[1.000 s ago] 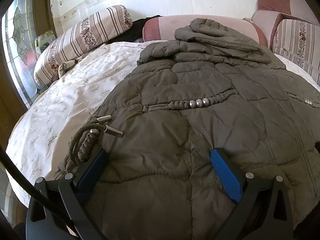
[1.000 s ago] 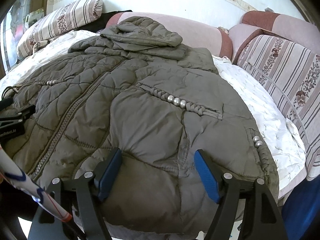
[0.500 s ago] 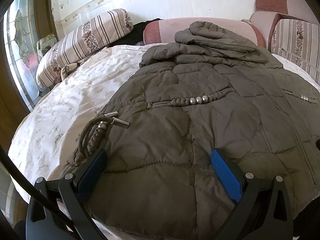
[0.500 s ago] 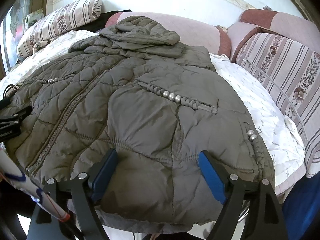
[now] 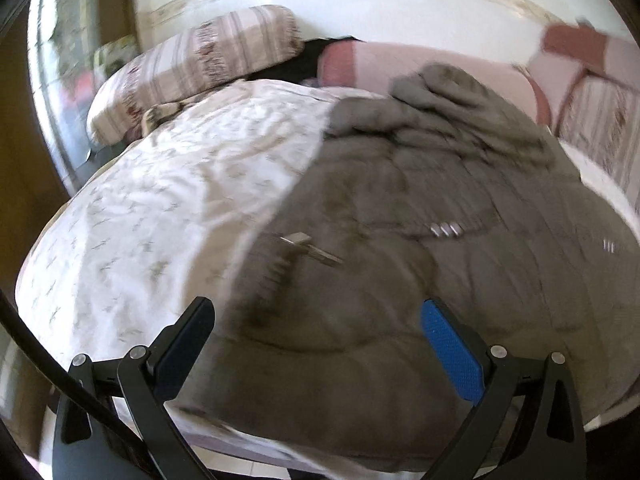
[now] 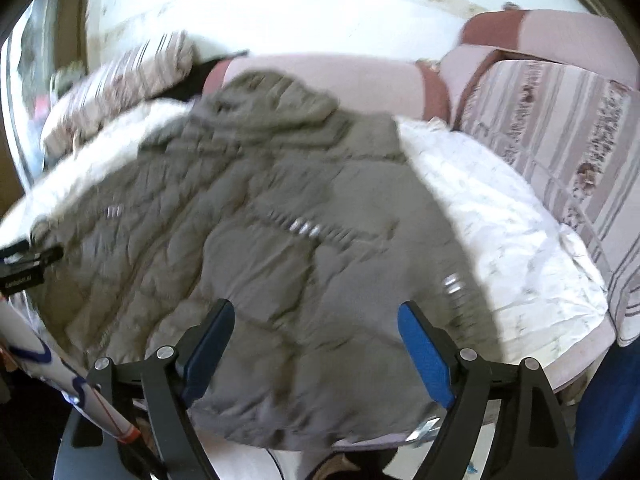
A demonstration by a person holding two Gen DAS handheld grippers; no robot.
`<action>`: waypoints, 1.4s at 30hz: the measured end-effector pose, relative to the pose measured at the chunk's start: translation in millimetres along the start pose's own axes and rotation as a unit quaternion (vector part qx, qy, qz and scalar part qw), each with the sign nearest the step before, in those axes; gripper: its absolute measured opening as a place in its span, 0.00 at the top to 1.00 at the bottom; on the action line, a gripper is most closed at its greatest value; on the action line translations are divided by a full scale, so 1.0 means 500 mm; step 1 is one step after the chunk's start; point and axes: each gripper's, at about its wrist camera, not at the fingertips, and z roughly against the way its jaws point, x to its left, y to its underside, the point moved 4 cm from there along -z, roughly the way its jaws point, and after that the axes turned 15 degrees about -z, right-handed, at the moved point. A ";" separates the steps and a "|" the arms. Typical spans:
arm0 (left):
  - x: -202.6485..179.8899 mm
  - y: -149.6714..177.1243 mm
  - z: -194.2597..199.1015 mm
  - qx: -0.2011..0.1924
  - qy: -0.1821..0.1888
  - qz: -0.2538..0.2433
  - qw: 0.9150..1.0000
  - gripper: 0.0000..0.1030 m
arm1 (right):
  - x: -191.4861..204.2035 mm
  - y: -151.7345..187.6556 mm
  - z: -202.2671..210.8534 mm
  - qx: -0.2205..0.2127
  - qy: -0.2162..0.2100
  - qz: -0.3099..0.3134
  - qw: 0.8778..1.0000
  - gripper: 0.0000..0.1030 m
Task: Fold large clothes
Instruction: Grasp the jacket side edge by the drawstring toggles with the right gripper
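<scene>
A large olive-grey quilted puffer jacket (image 5: 420,208) lies spread flat on the bed, hood toward the far pillows; it also shows in the right wrist view (image 6: 280,216). A braided cord with metal tips (image 5: 304,246) lies near its left hem corner. My left gripper (image 5: 316,340) is open and empty, held above the jacket's left hem. My right gripper (image 6: 316,340) is open and empty, held above the right part of the hem. The left gripper (image 6: 24,272) shows at the left edge of the right wrist view. Both views are motion-blurred.
The bed has a white floral sheet (image 5: 160,200). Striped bolster pillows (image 5: 200,64) lie at the far left, pink and striped cushions (image 6: 560,128) at the back and right. The bed's near edge (image 6: 520,380) drops to the floor below the hem.
Both grippers have pulled back and up from the jacket, toward the bed's near edge, still open. The left view has swung left, showing more bare sheet. The jacket has not moved.
</scene>
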 end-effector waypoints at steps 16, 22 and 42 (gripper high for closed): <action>0.142 0.052 -0.074 0.041 0.153 0.183 0.970 0.15 | -0.310 -0.020 -0.074 0.079 -0.041 -0.351 0.932 0.37; 0.073 0.066 -0.050 0.036 0.166 0.160 0.972 0.15 | -0.278 0.001 -0.094 0.115 -0.111 -0.369 0.916 0.37; -0.069 0.046 -0.039 0.007 0.094 0.005 0.996 0.31 | -0.079 0.049 -0.092 0.073 -0.020 -0.134 0.988 0.59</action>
